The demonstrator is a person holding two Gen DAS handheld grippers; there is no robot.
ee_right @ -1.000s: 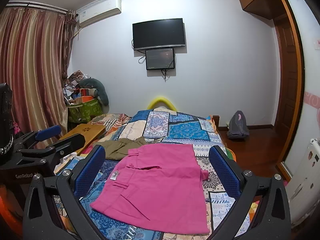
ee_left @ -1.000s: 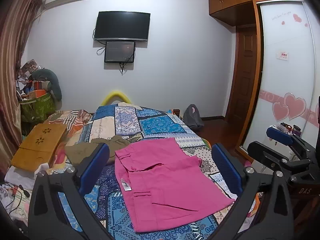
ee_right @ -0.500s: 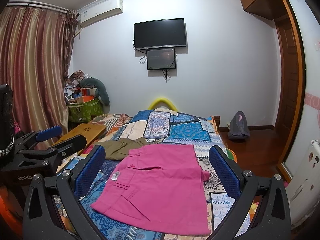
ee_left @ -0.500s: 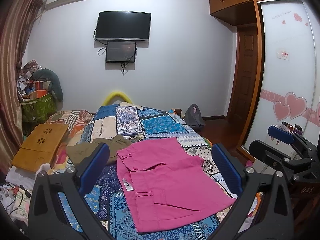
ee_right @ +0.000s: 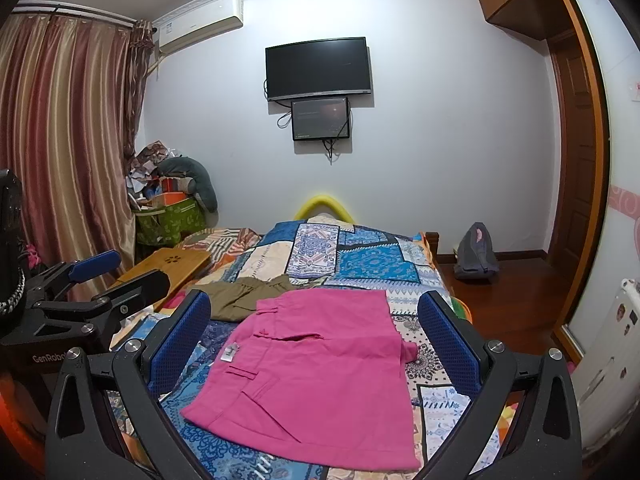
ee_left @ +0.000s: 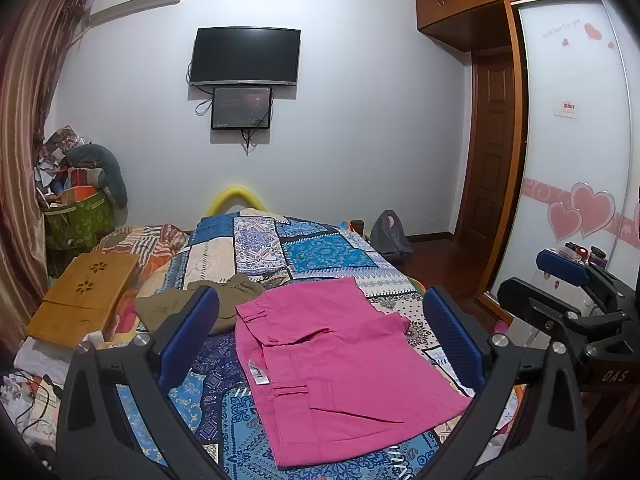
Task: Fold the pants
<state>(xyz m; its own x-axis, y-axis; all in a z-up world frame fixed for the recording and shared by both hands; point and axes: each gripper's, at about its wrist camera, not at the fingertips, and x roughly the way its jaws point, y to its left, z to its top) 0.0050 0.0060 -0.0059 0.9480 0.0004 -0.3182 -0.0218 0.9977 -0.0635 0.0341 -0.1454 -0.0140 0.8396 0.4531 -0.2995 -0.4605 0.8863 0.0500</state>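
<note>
Left gripper (ee_left: 320,336): jaws spread wide, nothing between them, held above the near end of the bed; also seen at the left edge of the right wrist view (ee_right: 116,280).
Right gripper (ee_right: 314,334): jaws spread wide, empty, held beside the left one over the same end of the bed; its blue pad shows at the right edge of the left wrist view (ee_left: 560,274).
Bed (ee_left: 320,248): straight ahead of both grippers, covered by a blue and cream patchwork spread, running away toward the far wall.
Curtain (ee_right: 60,140): striped red-brown, far left of the right gripper.
Wardrobe (ee_left: 572,140): white sliding door with pink hearts, to the right of the left gripper.
TV (ee_right: 318,68): dark, on the far wall ahead, with a smaller screen (ee_right: 320,119) just under it.
Pants (ee_left: 340,376): pink, lying flat and folded on the bed, just ahead of and below both grippers, framed between the pads in each view; waistband toward the left, one corner sticking out at the right edge.
Olive garment (ee_right: 244,294): crumpled on the bed, beyond the pants and left, touching their far corner.
Lap tray (ee_left: 80,292): wooden, with flower cut-outs, left of the left gripper at the bed's edge.
Bag (ee_right: 476,254): grey, on the floor ahead to the right, against the wall.
Label (ee_left: 258,374): white, at the pants' waistband, near the left pad.
</note>
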